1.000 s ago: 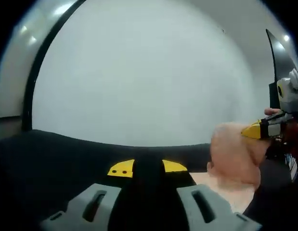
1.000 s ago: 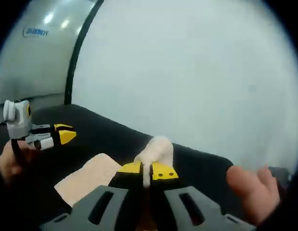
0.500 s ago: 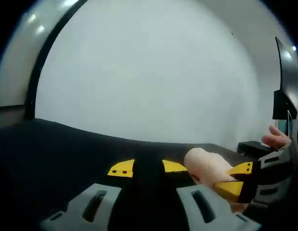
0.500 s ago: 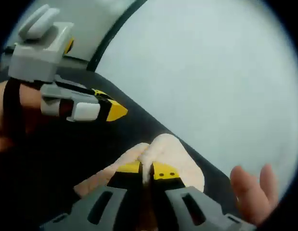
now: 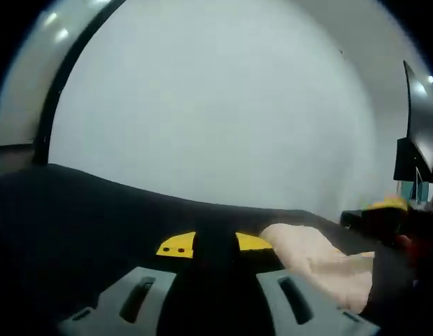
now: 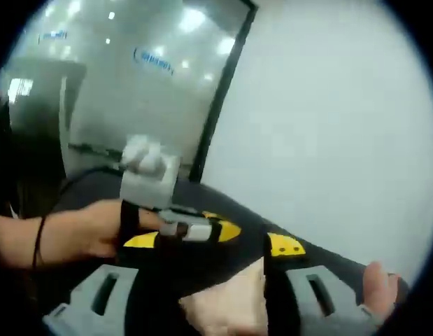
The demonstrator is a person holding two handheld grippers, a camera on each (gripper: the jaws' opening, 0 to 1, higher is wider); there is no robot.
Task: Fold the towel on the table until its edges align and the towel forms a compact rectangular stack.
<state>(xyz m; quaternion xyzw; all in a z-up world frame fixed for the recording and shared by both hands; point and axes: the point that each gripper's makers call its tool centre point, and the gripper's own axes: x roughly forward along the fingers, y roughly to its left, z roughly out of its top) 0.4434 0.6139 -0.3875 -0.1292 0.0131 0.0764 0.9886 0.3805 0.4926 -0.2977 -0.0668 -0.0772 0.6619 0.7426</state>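
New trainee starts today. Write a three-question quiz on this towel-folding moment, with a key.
1. True or false: the right gripper has its jaws shut on the towel.
2. The table is: A) white, B) black, C) bare wood.
3. Fill in: in the left gripper view, the towel lies to the ___ of the left gripper.

Key:
1. False; the jaws stand apart, with the towel low between them.
2. B.
3. Right.
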